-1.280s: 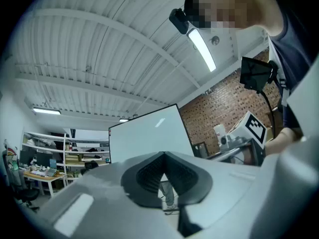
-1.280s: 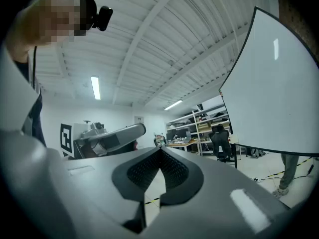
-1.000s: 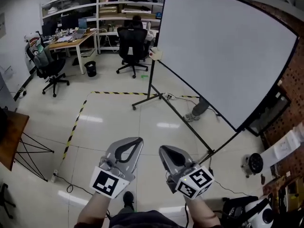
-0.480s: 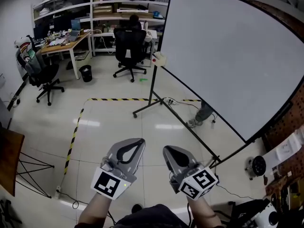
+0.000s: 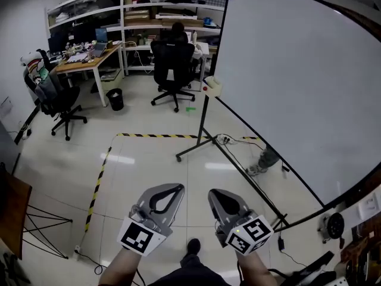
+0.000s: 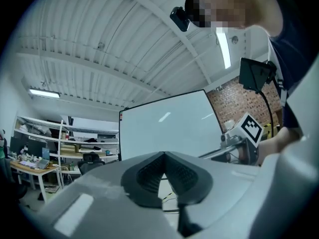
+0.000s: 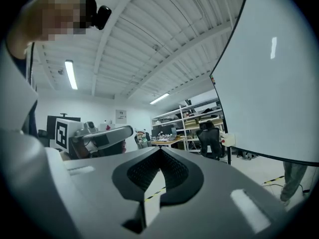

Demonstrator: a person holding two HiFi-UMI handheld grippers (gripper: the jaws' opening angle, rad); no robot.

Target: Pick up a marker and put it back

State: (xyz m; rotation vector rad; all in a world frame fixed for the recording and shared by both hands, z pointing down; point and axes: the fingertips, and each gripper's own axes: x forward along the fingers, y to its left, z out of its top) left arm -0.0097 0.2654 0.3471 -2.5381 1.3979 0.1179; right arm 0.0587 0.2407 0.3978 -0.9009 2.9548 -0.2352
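Observation:
I see no marker clearly. A large whiteboard (image 5: 297, 82) on a wheeled stand fills the right of the head view, and a small white box (image 5: 212, 86) with a red spot hangs at its left edge. My left gripper (image 5: 177, 187) and right gripper (image 5: 212, 193) are held side by side low in the head view, over the floor and well short of the board. Both are shut, jaws meeting at the tips with nothing between them. The left gripper (image 6: 163, 156) faces the whiteboard (image 6: 169, 128). The right gripper (image 7: 159, 151) has the whiteboard (image 7: 279, 78) on its right.
The board's stand legs (image 5: 196, 151) and a power strip with cables (image 5: 229, 139) lie on the tiled floor ahead. Yellow-black tape (image 5: 98, 177) marks the floor at left. Desks, shelves, office chairs (image 5: 59, 97) and a seated person (image 5: 175, 46) are at the back. A wooden table edge (image 5: 9, 210) is at far left.
The head view has shifted: the whiteboard and its stand have slid toward the right, and the desks show more centrally. Both grippers stay shut and side by side.

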